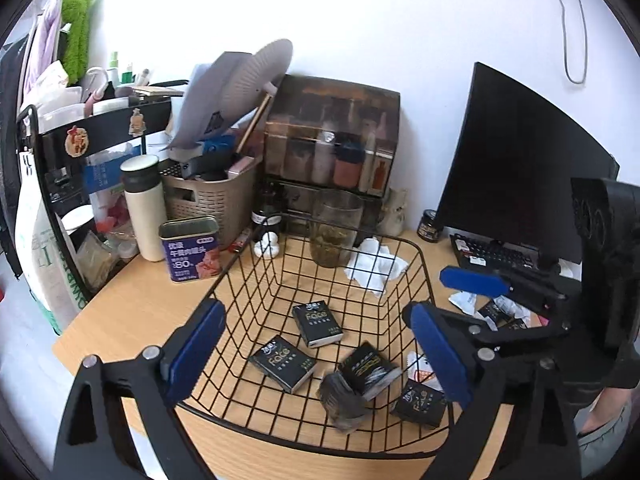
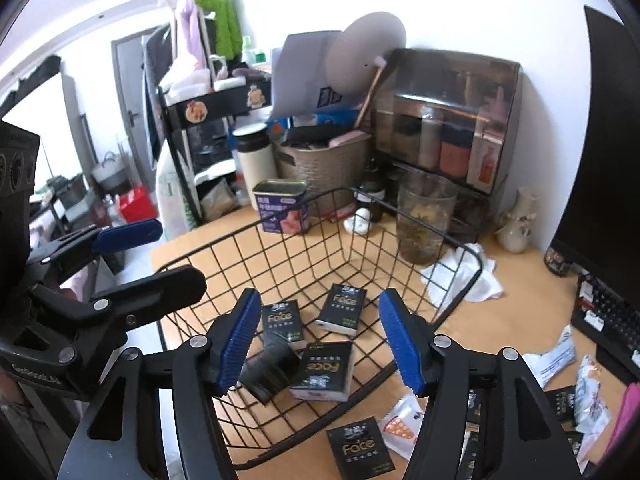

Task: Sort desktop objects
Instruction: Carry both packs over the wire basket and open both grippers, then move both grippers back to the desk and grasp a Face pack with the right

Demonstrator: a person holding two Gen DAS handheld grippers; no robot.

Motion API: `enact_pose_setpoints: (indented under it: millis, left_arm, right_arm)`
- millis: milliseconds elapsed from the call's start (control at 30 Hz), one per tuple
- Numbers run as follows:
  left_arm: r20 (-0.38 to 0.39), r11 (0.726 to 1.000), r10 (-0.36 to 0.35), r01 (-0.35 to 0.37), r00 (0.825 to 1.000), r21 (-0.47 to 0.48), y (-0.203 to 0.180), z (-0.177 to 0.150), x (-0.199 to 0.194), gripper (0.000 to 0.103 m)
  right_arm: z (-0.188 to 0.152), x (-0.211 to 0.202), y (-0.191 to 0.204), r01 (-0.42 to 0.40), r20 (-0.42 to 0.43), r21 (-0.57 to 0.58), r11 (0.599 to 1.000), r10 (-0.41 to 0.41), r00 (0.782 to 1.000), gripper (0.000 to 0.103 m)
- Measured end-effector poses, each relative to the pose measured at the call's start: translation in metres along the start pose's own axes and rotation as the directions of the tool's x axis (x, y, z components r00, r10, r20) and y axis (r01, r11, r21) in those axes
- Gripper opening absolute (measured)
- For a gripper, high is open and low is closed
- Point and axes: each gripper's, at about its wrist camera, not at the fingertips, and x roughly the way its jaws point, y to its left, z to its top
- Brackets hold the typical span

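A black wire basket stands on the wooden desk. Several black tissue packs lie inside: one near the middle, another beside it, and a blurred one at the near wall. My left gripper hangs open over them, with nothing between its blue pads. My right gripper is open above the same basket, its pads clear of the packs below. Another pack lies on the desk just outside the near rim.
Behind the basket stand a blue meat tin, a glass jar, a white flask and a woven bin. Crumpled tissue lies at the far right corner. A monitor, a keyboard and loose wrappers fill the right side.
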Motion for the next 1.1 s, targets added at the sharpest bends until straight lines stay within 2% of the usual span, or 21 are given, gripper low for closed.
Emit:
enact_pose_setpoints:
  millis: [200, 333, 500, 600, 700, 833, 967, 1033, 1100]
  left_arm:
    - [-0.012, 1.0, -0.012, 0.012, 1.0, 0.024, -0.011, 0.001, 0.004, 0.094]
    - [-0.017, 0.998, -0.051, 0.051, 0.999, 0.041, -0.027, 0.002, 0.005, 0.094]
    - [-0.038, 0.988, -0.11, 0.114, 0.993, 0.107, -0.066, 0.0, 0.012, 0.094]
    - [-0.08, 0.973, -0.162, 0.173, 0.984, 0.156, -0.097, -0.006, 0.022, 0.094]
    - [-0.137, 0.949, -0.217, 0.241, 0.967, 0.201, -0.136, -0.015, 0.036, 0.094]
    - [-0.241, 0.913, -0.26, 0.319, 0.935, 0.253, -0.187, -0.035, 0.064, 0.094]
    - [-0.352, 0.895, -0.243, 0.349, 0.904, 0.279, -0.221, -0.061, 0.101, 0.094]
    - [-0.398, 0.896, -0.217, 0.344, 0.891, 0.281, -0.23, -0.072, 0.123, 0.093]
    - [-0.419, 0.9, -0.2, 0.335, 0.886, 0.28, -0.235, -0.078, 0.138, 0.093]
  right_arm:
    - [-0.003, -0.008, -0.009, 0.009, 0.001, 0.012, 1.0, -0.009, 1.0, 0.061]
    - [-0.01, -0.02, -0.024, 0.041, 0.002, 0.027, 0.999, -0.041, 0.999, 0.061]
    - [-0.029, -0.048, -0.063, 0.123, -0.01, 0.083, 0.989, -0.122, 0.992, 0.061]
    - [-0.047, -0.068, -0.093, 0.191, -0.023, 0.131, 0.973, -0.189, 0.982, 0.061]
    - [-0.066, -0.086, -0.123, 0.253, -0.05, 0.181, 0.95, -0.248, 0.967, 0.061]
    - [-0.094, -0.107, -0.158, 0.321, -0.09, 0.233, 0.918, -0.309, 0.947, 0.061]
    - [-0.121, -0.124, -0.19, 0.384, -0.127, 0.275, 0.881, -0.363, 0.923, 0.061]
    - [-0.135, -0.13, -0.206, 0.423, -0.155, 0.295, 0.857, -0.394, 0.906, 0.061]
    - [-0.15, -0.134, -0.223, 0.459, -0.189, 0.313, 0.831, -0.419, 0.888, 0.061]
